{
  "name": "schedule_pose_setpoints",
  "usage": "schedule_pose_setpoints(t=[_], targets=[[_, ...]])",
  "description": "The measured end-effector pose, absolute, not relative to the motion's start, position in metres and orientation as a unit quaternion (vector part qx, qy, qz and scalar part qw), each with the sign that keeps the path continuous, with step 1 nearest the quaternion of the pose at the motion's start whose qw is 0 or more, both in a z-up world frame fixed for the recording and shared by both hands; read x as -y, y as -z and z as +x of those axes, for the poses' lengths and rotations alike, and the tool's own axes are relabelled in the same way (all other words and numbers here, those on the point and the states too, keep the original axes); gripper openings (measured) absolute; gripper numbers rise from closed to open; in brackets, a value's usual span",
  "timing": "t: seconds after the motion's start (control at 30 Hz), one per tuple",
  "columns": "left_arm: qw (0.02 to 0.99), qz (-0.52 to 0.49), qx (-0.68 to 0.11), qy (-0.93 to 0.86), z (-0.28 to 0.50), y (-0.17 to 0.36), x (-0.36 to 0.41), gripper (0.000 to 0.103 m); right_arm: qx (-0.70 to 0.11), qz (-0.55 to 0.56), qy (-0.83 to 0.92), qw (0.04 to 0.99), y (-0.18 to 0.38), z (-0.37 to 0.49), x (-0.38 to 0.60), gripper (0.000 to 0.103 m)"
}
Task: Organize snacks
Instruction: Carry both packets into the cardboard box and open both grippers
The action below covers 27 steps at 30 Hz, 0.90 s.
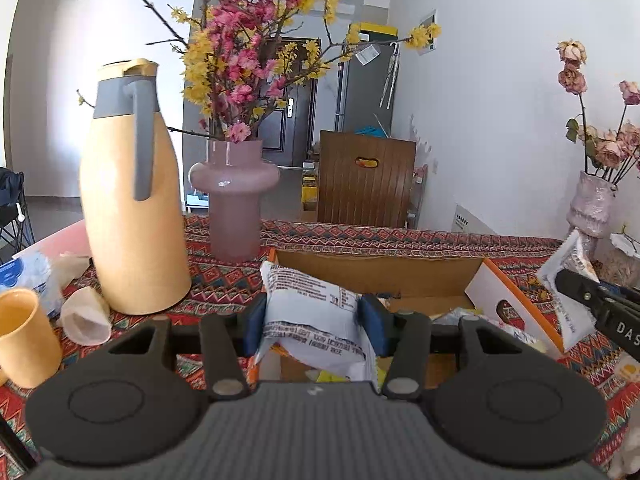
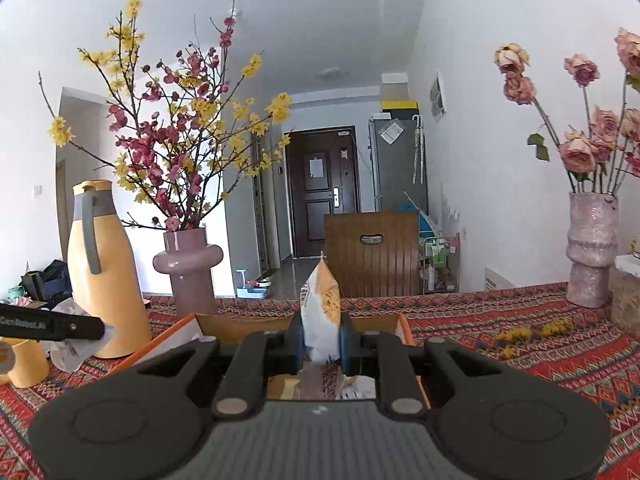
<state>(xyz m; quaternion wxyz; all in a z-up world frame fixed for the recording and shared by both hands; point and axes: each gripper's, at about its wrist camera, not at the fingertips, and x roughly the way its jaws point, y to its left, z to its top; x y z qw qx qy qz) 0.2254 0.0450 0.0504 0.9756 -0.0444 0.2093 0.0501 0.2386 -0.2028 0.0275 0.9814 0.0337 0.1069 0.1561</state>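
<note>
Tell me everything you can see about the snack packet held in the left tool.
The snack packet is a crinkled white pouch, plastic by its look, with small black print and a table of text on the side facing the camera. The left tool is shut on its middle, a blue pad on each side. It hangs tilted above the open cardboard box, apart from the other packets inside.

The cardboard box [image 2: 384, 322] sits mostly hidden behind the right tongs [image 2: 320, 340].

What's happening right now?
Left gripper shut on white snack packet. Right gripper shut on orange-white snack packet. Both over cardboard box; nothing blocking.
</note>
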Motion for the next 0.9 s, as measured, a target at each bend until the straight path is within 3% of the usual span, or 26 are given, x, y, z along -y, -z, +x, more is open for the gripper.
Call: schedule_pose_setpoints(t=[0.7,0.8,0.9], targets=[[0.970,-0.063,-0.216,-0.088,0.271,-0.013,-0.056,0.052,-0.156,0.014,-0.150,0.976,0.006,0.289,0.176,0.016],[0.971,-0.064,-0.208,-0.098,0.266,-0.013,-0.054,0.062,-0.164,0.017,-0.149,0.975,0.007,0.290,0.176,0.018],[0.974,-0.066,-0.190,-0.104,0.260,-0.015,-0.054,0.080,-0.168,0.021,-0.148,0.974,0.009,0.289,0.178,0.023]])
